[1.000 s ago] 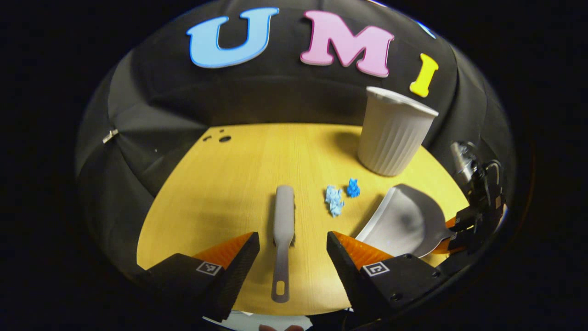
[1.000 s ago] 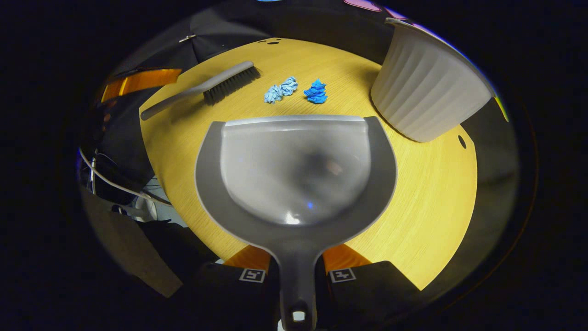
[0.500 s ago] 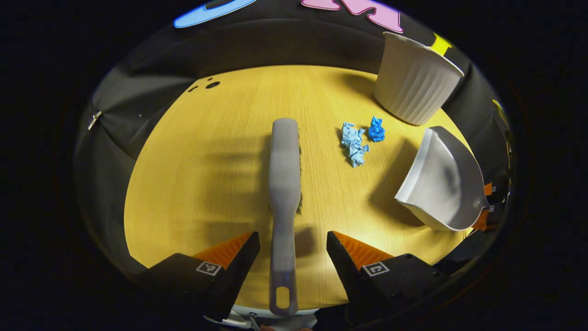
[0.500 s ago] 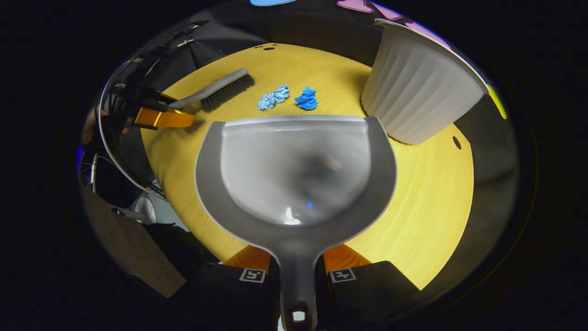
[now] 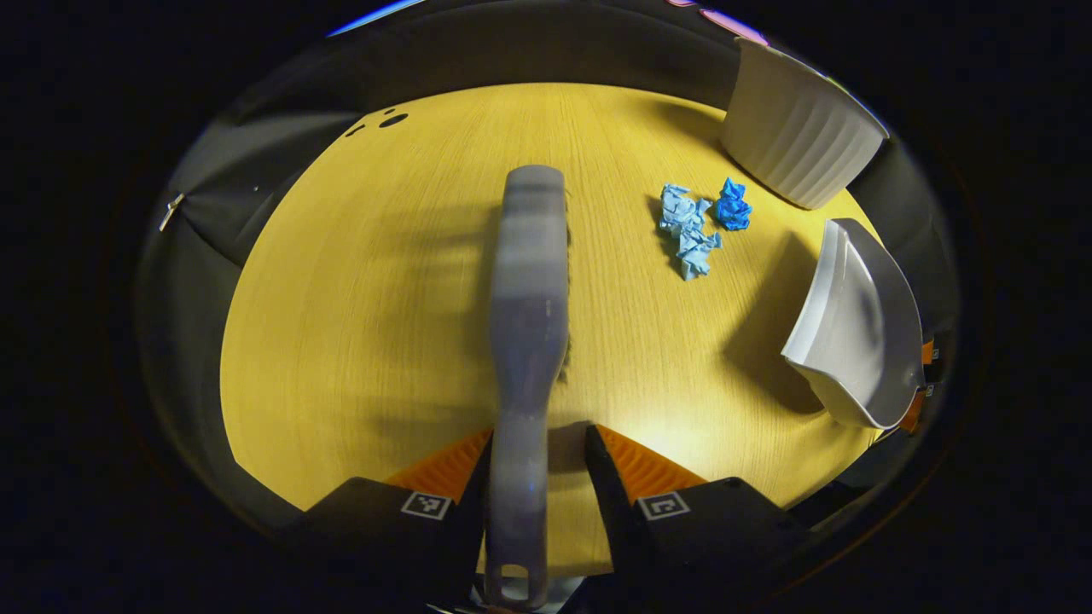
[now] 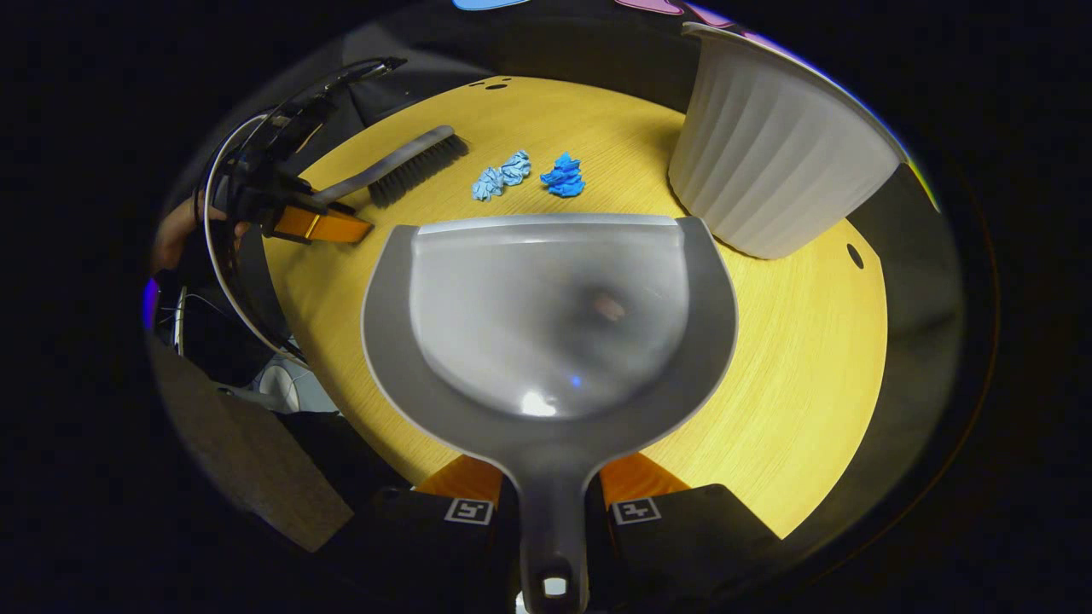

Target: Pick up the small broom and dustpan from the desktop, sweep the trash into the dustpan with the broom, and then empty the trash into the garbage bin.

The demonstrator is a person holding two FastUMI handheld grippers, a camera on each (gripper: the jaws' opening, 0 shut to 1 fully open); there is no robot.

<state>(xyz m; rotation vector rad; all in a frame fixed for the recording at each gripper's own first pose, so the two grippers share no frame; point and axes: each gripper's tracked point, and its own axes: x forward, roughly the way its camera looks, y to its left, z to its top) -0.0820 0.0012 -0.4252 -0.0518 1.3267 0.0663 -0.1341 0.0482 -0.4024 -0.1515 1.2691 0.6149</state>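
Step in hand: pickup, broom side. Left gripper [image 5: 536, 456] has its fingers drawn in on both sides of the broom [image 5: 526, 281] handle; the right-hand finger may stand a hair off, so full contact can't be told. Broom lies on the desk [image 5: 358, 324], bristles down. Right gripper [image 6: 553, 495] is clamped on the dustpan [image 6: 550, 324] handle, pan held above the desk. Trash [image 6: 529, 175] sits just beyond the pan lip; bin [image 6: 768, 162] is near, to its right. Next, as I judge: firm the broom grip, lift, set pan lip down by the trash.

Trash [image 5: 698, 223] between broom [image 5: 529, 281], dustpan [image 5: 857, 337]
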